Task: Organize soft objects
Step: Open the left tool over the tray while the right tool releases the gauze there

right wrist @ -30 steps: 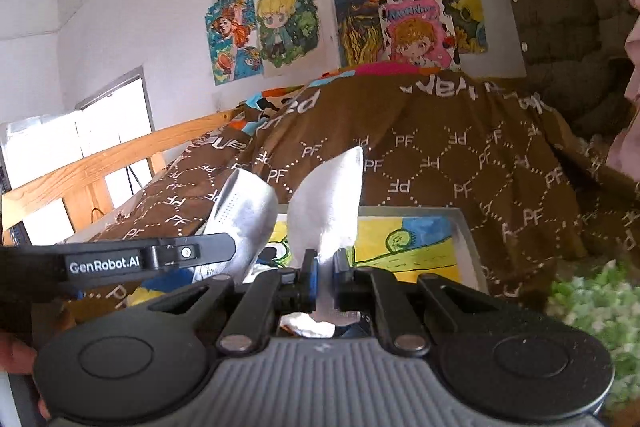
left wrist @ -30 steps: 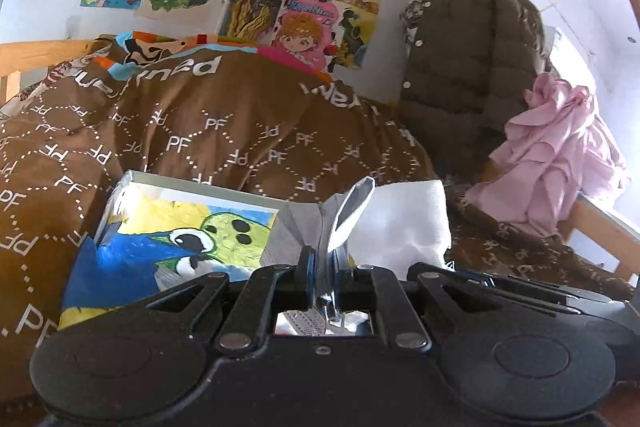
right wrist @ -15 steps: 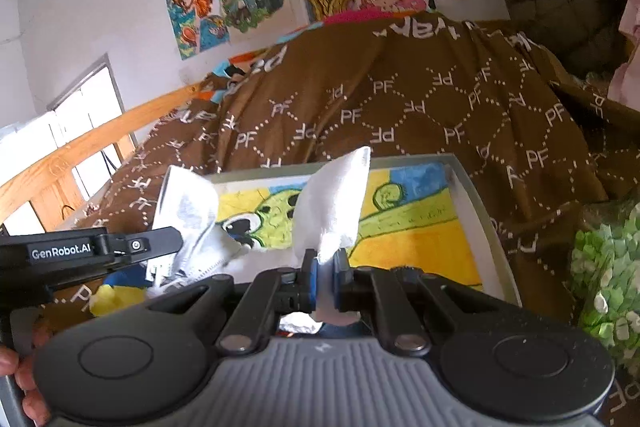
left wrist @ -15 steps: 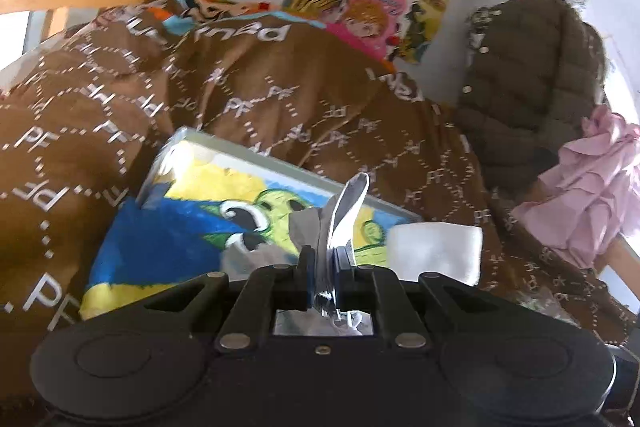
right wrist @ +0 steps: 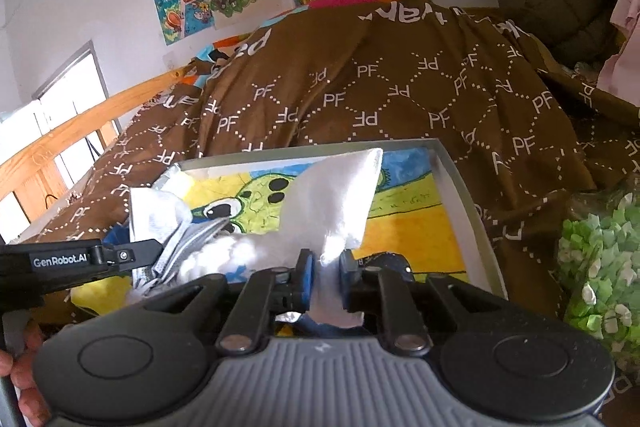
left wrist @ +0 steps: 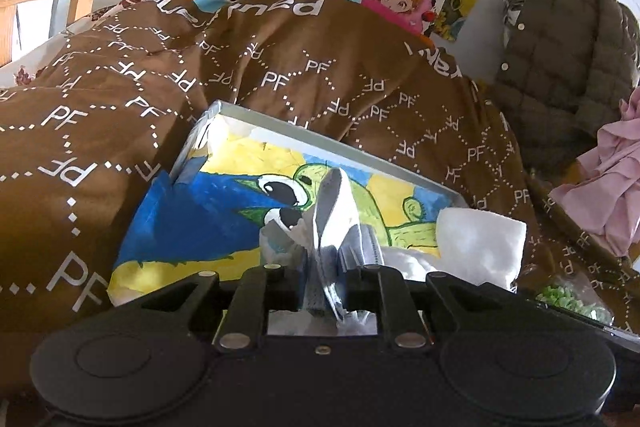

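I hold a white and grey cloth between both grippers, low over a painted board. My left gripper (left wrist: 323, 277) is shut on the grey patterned end of the cloth (left wrist: 334, 211). My right gripper (right wrist: 324, 273) is shut on the white fluffy end (right wrist: 340, 195). The left gripper also shows at the left of the right wrist view (right wrist: 158, 259), gripping the grey end (right wrist: 156, 211). The board (right wrist: 416, 227) has a grey frame and a green, yellow and blue cartoon painting. It lies on the brown quilt. The white end also shows in the left wrist view (left wrist: 480, 243).
A brown "PF" quilt (left wrist: 280, 75) is heaped on the bed behind the board. A wooden bed rail (right wrist: 80, 131) runs at the left. A dark puffer jacket (left wrist: 568, 59) and pink cloth (left wrist: 612, 179) are at the right. A green and white bundle (right wrist: 600, 259) lies right of the board.
Both grippers have moved forward and down with the cloth, closer over the painted board. The cloth ends now hang lower against the painting.
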### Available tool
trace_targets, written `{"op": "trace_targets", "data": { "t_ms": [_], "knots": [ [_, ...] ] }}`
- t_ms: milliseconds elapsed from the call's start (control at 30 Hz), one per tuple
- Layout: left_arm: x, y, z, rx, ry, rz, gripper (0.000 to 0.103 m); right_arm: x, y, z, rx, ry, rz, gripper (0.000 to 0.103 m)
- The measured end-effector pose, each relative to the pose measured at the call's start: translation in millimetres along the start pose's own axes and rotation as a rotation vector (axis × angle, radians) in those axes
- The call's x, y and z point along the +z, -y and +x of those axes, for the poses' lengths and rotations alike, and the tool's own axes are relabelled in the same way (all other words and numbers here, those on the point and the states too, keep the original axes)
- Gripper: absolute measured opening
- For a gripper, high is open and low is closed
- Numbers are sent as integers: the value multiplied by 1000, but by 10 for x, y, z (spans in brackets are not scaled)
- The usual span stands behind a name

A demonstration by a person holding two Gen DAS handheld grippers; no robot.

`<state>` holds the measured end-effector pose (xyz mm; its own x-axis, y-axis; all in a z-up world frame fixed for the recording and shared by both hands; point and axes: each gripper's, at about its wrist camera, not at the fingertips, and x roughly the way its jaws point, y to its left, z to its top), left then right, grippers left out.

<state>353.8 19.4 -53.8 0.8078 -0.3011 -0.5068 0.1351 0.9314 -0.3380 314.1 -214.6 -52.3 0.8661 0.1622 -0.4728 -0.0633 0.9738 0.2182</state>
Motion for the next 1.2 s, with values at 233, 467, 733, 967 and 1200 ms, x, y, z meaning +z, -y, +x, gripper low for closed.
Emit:
{"op": "trace_targets", "data": {
  "t_ms": [233, 467, 733, 967, 1200],
  "knots": [
    [13, 36, -38, 36, -2, 2, 33, 8, 28, -4, -13, -13, 9, 27],
    [15, 84, -104, 66, 18, 12, 61, 33, 34, -55, -34, -6, 1, 42],
    [-1, 204, -231, 70, 46, 48, 71, 107, 110, -227, -34, 28, 30, 60],
    [-1, 275, -492, 79, 100, 37, 81, 193, 164, -515, -35, 98, 57, 85],
    [2, 380, -923, 54, 212, 36, 96, 283, 197, -846, 4, 167, 71, 96]
  ]
}}
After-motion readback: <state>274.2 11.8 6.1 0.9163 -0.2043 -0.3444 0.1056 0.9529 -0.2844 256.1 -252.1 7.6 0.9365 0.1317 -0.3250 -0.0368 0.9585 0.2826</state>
